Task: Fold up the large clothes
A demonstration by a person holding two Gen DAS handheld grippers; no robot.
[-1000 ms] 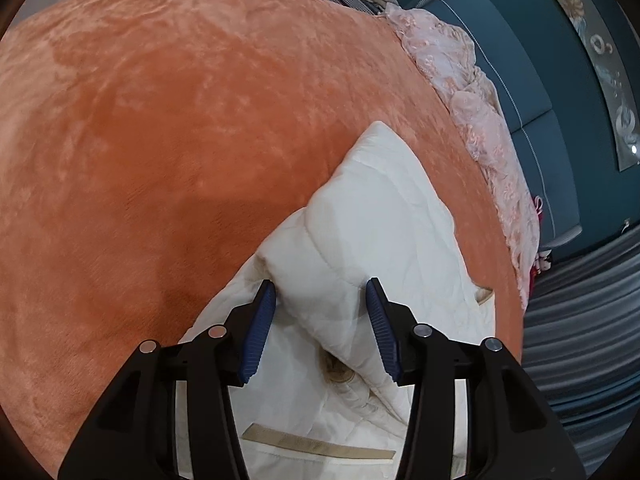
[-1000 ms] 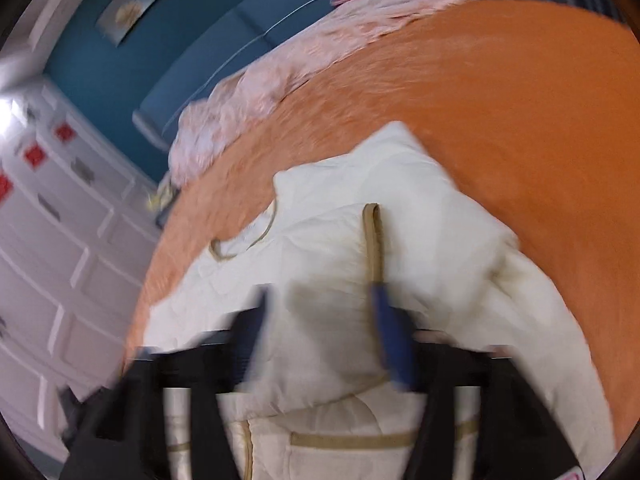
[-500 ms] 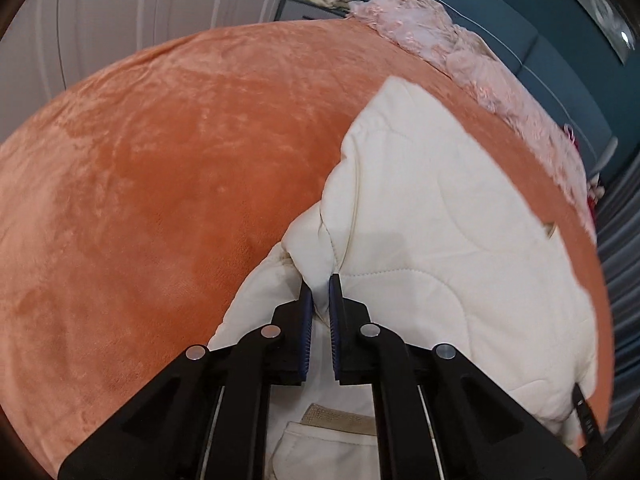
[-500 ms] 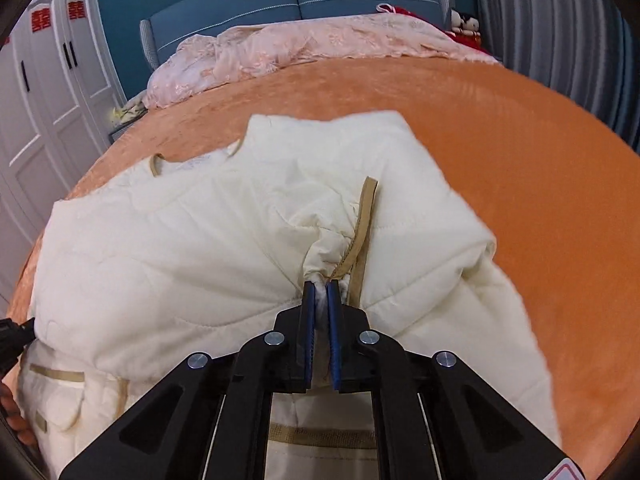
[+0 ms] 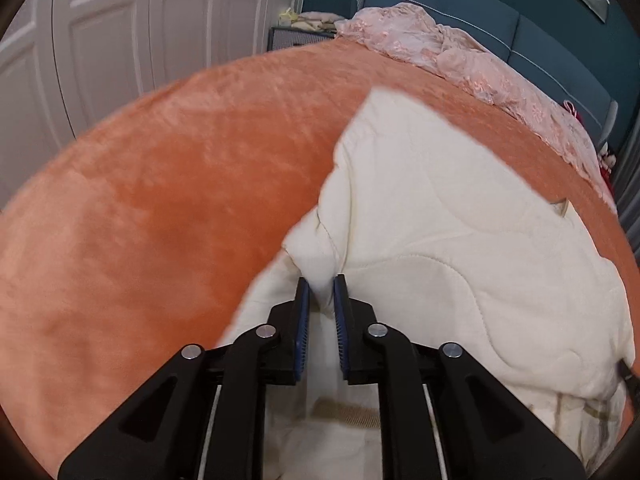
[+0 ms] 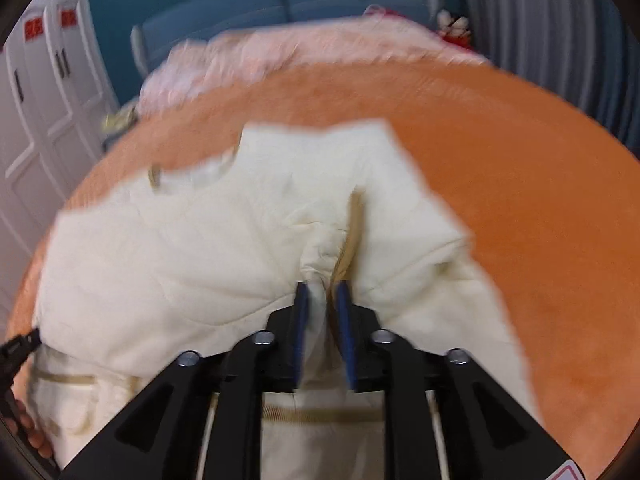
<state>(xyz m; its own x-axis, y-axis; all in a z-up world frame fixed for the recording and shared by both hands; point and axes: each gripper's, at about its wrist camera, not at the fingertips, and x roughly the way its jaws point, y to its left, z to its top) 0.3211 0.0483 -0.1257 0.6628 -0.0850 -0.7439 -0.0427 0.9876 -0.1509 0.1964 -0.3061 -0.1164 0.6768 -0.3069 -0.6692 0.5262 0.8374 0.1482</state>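
Note:
A cream quilted jacket with tan trim lies spread on an orange bedspread. My left gripper holds a bunched fold at the jacket's left edge; its jaws are opening, with the cloth still filling the gap between them. In the blurred right wrist view the jacket gathers toward my right gripper. Those jaws are opening too, with a pinch of cloth and tan trim between the pads. The left gripper's black tip and a person's fingers show at the far left edge.
A pink lace cover lies along the head of the bed against a blue headboard. White wardrobe doors stand on one side and a grey curtain on the other. Bare orange bedspread surrounds the jacket.
Both grippers closed on folds of the jacket, then their pads parted slightly. The left view rolled and swung toward the wardrobe. The right view has gone blurred, with the jacket shifted a little.

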